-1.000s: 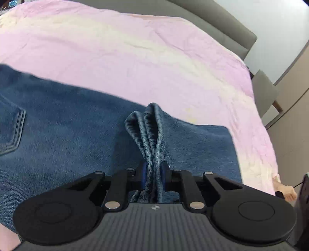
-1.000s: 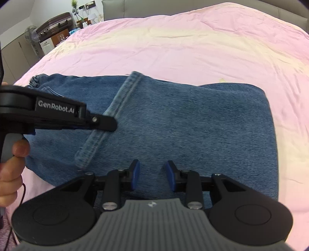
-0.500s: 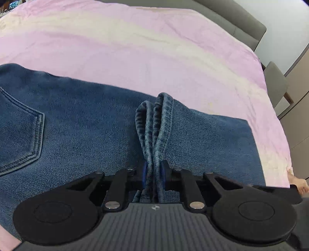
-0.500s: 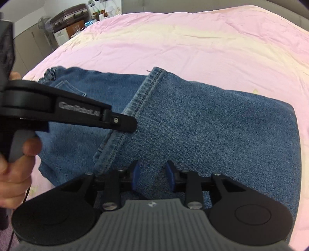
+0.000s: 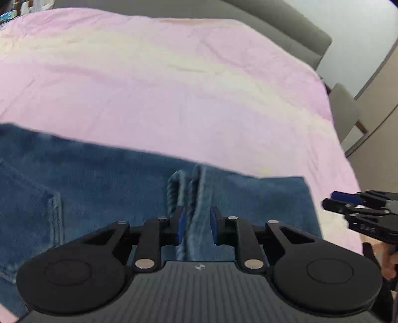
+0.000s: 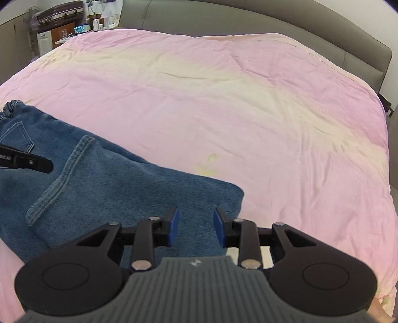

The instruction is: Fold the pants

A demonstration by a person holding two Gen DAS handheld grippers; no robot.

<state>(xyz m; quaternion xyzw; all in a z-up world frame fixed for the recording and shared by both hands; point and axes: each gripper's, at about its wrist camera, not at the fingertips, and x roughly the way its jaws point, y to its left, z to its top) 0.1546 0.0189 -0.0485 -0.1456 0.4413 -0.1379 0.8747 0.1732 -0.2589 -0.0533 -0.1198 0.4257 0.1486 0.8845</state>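
Blue denim pants [image 5: 99,193] lie folded on a pink bed cover [image 5: 174,94]. In the left wrist view my left gripper [image 5: 196,224] has its jaws parted, with the bunched hem [image 5: 196,188] loose between the pads. My right gripper shows at the right edge [image 5: 348,203]. In the right wrist view the pants [image 6: 124,188] lie at the lower left, with a back pocket [image 6: 15,134] and a hem seam [image 6: 62,174]. My right gripper [image 6: 196,229] is open and empty above the pants' right corner. The left gripper's finger [image 6: 27,161] reaches in from the left.
A grey headboard [image 6: 248,20] runs along the far side of the bed. A chair [image 5: 343,111] and a wall stand at the right. Shelves with clutter [image 6: 62,27] stand at the far left. The pink cover [image 6: 248,124] spreads wide beyond the pants.
My left gripper has opened and let go of the bunched hem. My right gripper has moved to the right, off the middle of the pants toward their right corner.
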